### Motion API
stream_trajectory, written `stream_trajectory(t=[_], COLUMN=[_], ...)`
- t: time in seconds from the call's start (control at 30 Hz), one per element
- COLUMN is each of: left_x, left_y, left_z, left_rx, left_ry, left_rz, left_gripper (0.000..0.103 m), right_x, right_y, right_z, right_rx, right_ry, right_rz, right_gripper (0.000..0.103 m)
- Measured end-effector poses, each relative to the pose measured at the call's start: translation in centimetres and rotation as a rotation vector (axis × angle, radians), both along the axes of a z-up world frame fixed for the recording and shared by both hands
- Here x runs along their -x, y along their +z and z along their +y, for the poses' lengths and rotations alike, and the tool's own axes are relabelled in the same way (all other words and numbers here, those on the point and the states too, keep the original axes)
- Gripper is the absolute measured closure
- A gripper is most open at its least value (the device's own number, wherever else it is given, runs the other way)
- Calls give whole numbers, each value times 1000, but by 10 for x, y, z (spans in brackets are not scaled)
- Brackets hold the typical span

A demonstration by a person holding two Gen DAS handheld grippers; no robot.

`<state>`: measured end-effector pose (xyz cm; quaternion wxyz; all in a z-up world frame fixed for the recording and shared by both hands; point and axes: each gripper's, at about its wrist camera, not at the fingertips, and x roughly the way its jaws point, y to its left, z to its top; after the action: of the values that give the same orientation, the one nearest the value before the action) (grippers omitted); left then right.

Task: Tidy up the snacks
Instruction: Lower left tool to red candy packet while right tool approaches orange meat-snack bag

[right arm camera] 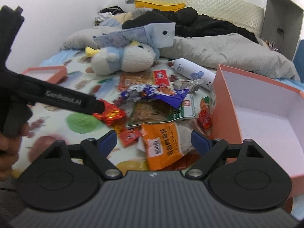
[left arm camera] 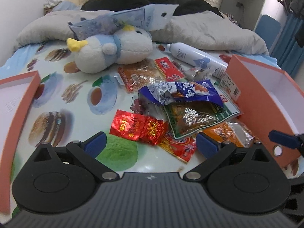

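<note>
Snacks (left arm camera: 176,102) crowd beside orange box (left arm camera: 252,102) (plush toy (left arm camera: 114,51) behind); both grippers gape, empty.

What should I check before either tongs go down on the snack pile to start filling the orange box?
1. Left tongs open with nothing between them: ok.
2. Right tongs open with nothing between them: ok.
3. Orange box open, the visible part of its white inside bare: ok.
4. Red foil packets lie on top of the pile just ahead of the left tongs, unburied: ok.
5. Orange packet lies flat ahead of the right tongs, its far edge tucked under a green-edged packet: not ok.
6. Whether the two tongs will clear each other on the way down: cannot tell.
</note>
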<state>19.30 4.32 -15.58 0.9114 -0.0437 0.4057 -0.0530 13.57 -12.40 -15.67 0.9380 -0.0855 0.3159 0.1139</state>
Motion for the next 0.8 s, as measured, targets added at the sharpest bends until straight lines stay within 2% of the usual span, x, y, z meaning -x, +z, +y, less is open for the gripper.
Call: stream_trajectory(t=[0.43, 0.67, 0.8], left_x=[-58, -70, -72], left_y=[-47, -68, -73], left_z=[0, -12, -13], left_rx=[2, 9, 5], left_ry=[-82, -137, -146], left_rz=[76, 115, 105], left_gripper=[7, 26, 30], right_x=[-50, -59, -65], right_y=[-35, -50, -58], right_z=[16, 22, 18], right_rx=[175, 286, 276], right_ry=[41, 43, 29], right_rz=[76, 83, 115], right_gripper=[14, 14, 12])
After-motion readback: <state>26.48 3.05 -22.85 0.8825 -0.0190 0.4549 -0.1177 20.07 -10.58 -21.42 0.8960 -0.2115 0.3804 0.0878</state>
